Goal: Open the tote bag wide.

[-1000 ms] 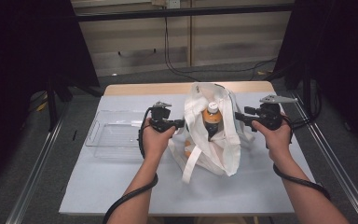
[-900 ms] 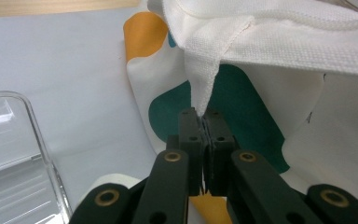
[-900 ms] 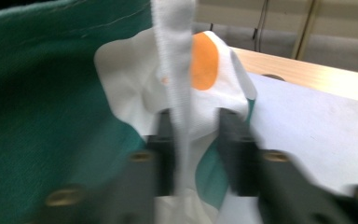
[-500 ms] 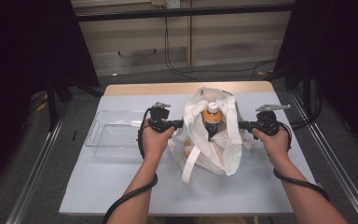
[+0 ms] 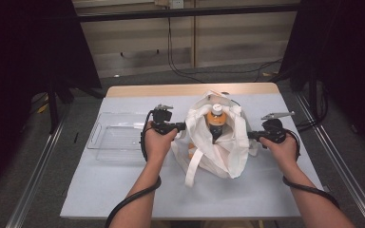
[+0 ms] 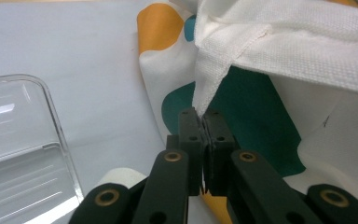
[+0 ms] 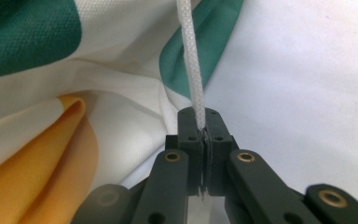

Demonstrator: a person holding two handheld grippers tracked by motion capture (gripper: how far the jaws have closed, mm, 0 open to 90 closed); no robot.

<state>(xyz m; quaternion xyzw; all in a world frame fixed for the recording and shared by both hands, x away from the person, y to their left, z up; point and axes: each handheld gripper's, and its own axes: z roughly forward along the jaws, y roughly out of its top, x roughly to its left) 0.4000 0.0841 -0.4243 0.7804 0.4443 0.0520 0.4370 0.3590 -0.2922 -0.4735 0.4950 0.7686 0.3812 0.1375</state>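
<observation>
White cloth bag point(image 5: 216, 142), printed with green and orange patches: stands open near the middle of the grey-topped table point(image 5: 123, 190), its handles slack over the front. Inside, upright, a bottle point(image 5: 216, 118) with a white cap and orange body; what lies beneath it is too shaded to tell.

Left gripper point(image 5: 183, 126): at the bag's left rim, jaws clenched on a fold of the white cloth edge point(image 6: 204, 95).

Right gripper point(image 5: 250, 135): at the bag's right side, jaws having just closed, now pinched tight on a thin white strap point(image 7: 192, 70) of the bag, seen edge-on.

Clear plastic tray point(image 5: 105, 142): left of the bag, just beside the left hand point(image 5: 158, 142), flat on the table.
</observation>
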